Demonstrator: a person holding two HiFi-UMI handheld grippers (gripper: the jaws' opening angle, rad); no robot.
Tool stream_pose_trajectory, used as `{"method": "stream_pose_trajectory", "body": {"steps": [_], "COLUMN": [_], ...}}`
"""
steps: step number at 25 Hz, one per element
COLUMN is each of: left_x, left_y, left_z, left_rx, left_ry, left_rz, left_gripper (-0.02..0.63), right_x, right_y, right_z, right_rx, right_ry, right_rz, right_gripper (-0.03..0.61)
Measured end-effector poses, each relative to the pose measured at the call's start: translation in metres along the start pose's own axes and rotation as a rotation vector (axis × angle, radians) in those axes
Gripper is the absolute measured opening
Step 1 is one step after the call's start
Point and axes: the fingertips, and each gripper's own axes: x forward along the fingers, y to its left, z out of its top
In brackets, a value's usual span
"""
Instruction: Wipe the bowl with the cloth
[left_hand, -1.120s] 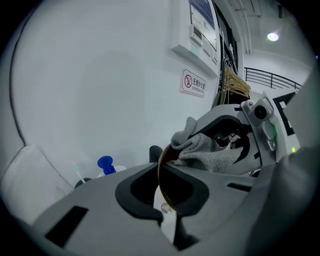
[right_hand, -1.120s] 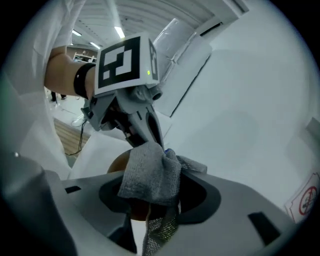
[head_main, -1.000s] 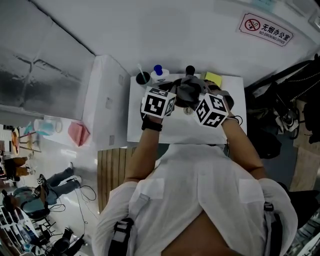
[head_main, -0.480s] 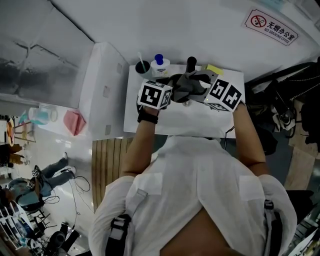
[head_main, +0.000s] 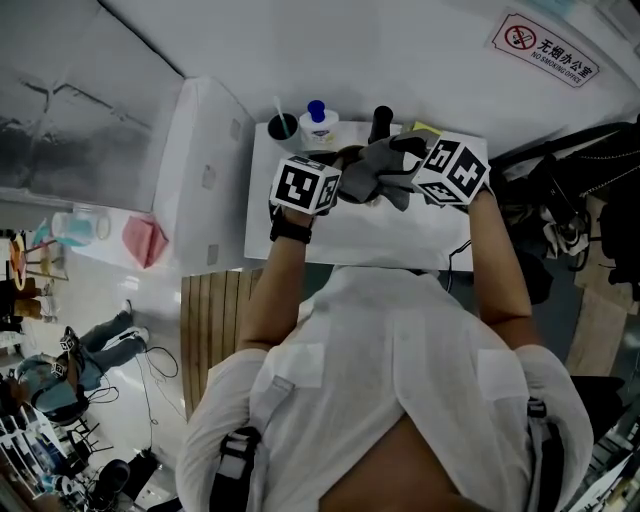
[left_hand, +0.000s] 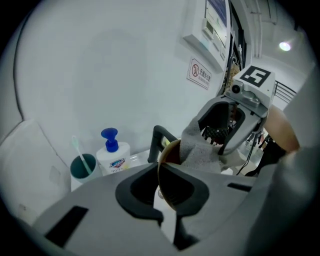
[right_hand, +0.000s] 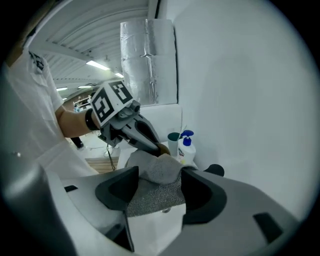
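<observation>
My left gripper (head_main: 343, 178) (left_hand: 162, 187) is shut on the rim of a brown bowl (left_hand: 170, 172), held tilted on edge above the white counter (head_main: 340, 240). A grey cloth (head_main: 385, 165) (right_hand: 155, 172) is draped over the bowl's far side (right_hand: 162, 148) and runs back between the jaws of my right gripper (head_main: 408, 172) (right_hand: 157, 187). Those jaws stand wide apart. The cloth is bunched in the gap and a mesh-faced flap hangs below them. The two grippers face each other closely, with bowl and cloth between them. Most of the bowl is hidden in the head view.
Along the counter's back edge stand a dark cup with a toothbrush (head_main: 284, 127) (left_hand: 81, 166), a blue-capped soap bottle (head_main: 319, 123) (left_hand: 114, 156), a black faucet (head_main: 381, 122) (left_hand: 156, 142) and a yellow sponge (head_main: 425, 132). A white cabinet (head_main: 205, 170) adjoins the counter's left side.
Both grippers have shifted toward the back of the counter. The right gripper has drawn away to the right, so the cloth now stretches out between it and the bowl.
</observation>
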Motion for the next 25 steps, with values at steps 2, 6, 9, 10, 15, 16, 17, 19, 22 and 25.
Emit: {"method": "stream_pose_trajectory", "body": {"steps": [2, 6, 9, 10, 15, 16, 17, 19, 22, 25], "left_x": [-0.001, -0.002, -0.004, -0.004, -0.003, -0.003, -0.002, 0.000, 0.003, 0.000], "left_y": [-0.004, -0.010, -0.019, -0.023, -0.037, -0.041, -0.046, -0.054, -0.056, -0.051], "left_z": [0.005, 0.014, 0.020, 0.022, 0.021, 0.021, 0.021, 0.019, 0.019, 0.024], "left_rx": [0.036, 0.093, 0.132, 0.152, 0.284, 0.326, 0.375, 0.481, 0.558, 0.493], "left_ry": [0.001, -0.006, -0.011, -0.011, 0.058, 0.072, 0.089, 0.129, 0.166, 0.124], "left_rz": [0.017, 0.038, 0.022, 0.017, -0.008, -0.017, -0.026, -0.043, -0.042, -0.038], "left_gripper": [0.020, 0.020, 0.018, 0.018, 0.018, 0.018, 0.018, 0.018, 0.018, 0.018], "right_x": [0.005, 0.021, 0.031, 0.032, 0.032, 0.034, 0.036, 0.041, 0.047, 0.043], "right_y": [-0.004, -0.004, -0.006, -0.007, -0.013, -0.011, -0.008, -0.001, 0.001, -0.005], "right_z": [-0.001, -0.012, -0.019, -0.020, -0.018, -0.016, -0.015, -0.013, -0.011, -0.005], "right_rx": [0.023, -0.001, -0.014, -0.028, -0.183, -0.229, -0.283, -0.409, -0.488, -0.347], "right_ry": [0.009, 0.110, 0.172, 0.189, 0.257, 0.272, 0.290, 0.333, 0.355, 0.274], "right_rz": [-0.023, -0.076, -0.115, -0.133, -0.213, -0.216, -0.215, -0.207, -0.208, -0.220], "right_gripper": [0.284, 0.282, 0.257, 0.223, 0.083, 0.075, 0.070, 0.063, 0.063, 0.052]}}
